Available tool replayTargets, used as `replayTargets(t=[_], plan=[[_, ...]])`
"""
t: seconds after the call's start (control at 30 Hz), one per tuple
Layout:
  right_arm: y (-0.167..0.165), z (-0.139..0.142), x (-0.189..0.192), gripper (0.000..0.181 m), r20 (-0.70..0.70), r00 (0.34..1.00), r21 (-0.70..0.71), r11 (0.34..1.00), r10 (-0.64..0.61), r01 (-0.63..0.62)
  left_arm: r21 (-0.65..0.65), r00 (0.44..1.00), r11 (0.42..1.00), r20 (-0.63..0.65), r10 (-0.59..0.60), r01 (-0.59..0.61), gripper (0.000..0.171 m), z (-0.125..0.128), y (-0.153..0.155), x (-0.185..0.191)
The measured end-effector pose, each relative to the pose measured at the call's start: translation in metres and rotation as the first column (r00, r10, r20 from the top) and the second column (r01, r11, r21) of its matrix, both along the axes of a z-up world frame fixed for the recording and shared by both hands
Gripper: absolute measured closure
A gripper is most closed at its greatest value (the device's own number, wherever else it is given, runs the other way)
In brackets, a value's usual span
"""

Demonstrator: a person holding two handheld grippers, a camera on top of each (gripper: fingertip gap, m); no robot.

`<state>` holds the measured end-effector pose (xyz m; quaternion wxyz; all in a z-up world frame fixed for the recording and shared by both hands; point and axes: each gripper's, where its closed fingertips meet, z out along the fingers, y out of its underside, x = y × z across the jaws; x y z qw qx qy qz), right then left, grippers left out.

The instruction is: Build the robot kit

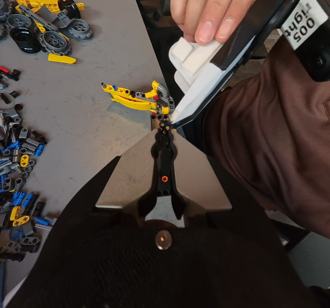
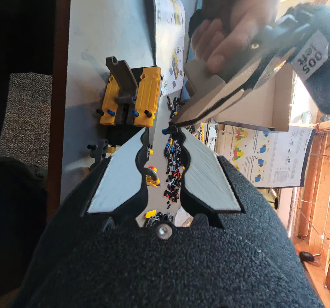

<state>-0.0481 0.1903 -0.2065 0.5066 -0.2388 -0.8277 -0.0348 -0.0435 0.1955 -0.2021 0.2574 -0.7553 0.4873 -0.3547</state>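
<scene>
My left gripper is shut on a black holed beam that carries an orange pin, held edge-on above the grey table. The beam's far end sticks out past the fingertips. My right gripper comes in from the upper right and its tip touches that end. In the right wrist view my right gripper is open, its fingers on either side of the beam's end with a blue pin. The left gripper shows there, shut. A yellow and grey assembly lies just beyond.
A heap of wheels and yellow parts lies at the far left, with loose small pieces along the left side. A yellow and dark grey block, an instruction booklet and a cardboard box are nearby. A brown sleeve is close at the right. Less than 4 cm separates the two grippers' tips.
</scene>
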Motion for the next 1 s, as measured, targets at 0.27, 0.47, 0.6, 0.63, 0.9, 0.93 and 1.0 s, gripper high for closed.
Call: replayTargets(t=[0.27, 0.47, 0.6, 0.63, 0.9, 0.93, 1.0], plan=[[0.007, 0.003, 0.002, 0.167, 0.014, 0.999, 0.113, 0.993, -0.032, 0.03, -0.008, 0.995, 0.996, 0.029, -0.094, 0.094, 0.167, 0.002, 0.0, 0.012], [0.017, 0.004, 0.006, 0.168, -0.037, 0.992, 0.119, 0.985, -0.123, 0.126, 0.004, 0.995, 1.0, 0.094, -0.023, 0.023, 0.168, 0.005, 0.011, 0.019], [0.015, 0.009, 0.008, 0.168, -0.084, 0.984, 0.107, 0.98, -0.157, 0.165, 0.025, 0.986, 0.999, 0.164, 0.034, -0.039, 0.167, 0.01, 0.009, 0.024], [0.014, 0.01, 0.009, 0.168, -0.092, 0.983, 0.104, 0.98, -0.159, 0.169, 0.038, 0.984, 0.998, 0.172, 0.043, -0.05, 0.167, 0.01, 0.009, 0.024], [0.014, 0.006, 0.008, 0.168, -0.132, 0.973, 0.074, 0.977, -0.188, 0.198, 0.134, 0.97, 0.981, 0.216, 0.107, -0.138, 0.168, 0.007, 0.009, 0.023], [0.012, 0.006, 0.008, 0.168, -0.138, 0.974, 0.066, 0.979, -0.182, 0.192, 0.138, 0.97, 0.981, 0.218, 0.103, -0.135, 0.168, 0.007, 0.007, 0.023], [0.005, 0.007, 0.011, 0.167, -0.135, 0.976, 0.019, 0.984, -0.173, 0.178, 0.161, 0.973, 0.975, 0.2, 0.118, -0.152, 0.167, 0.005, 0.009, 0.021]])
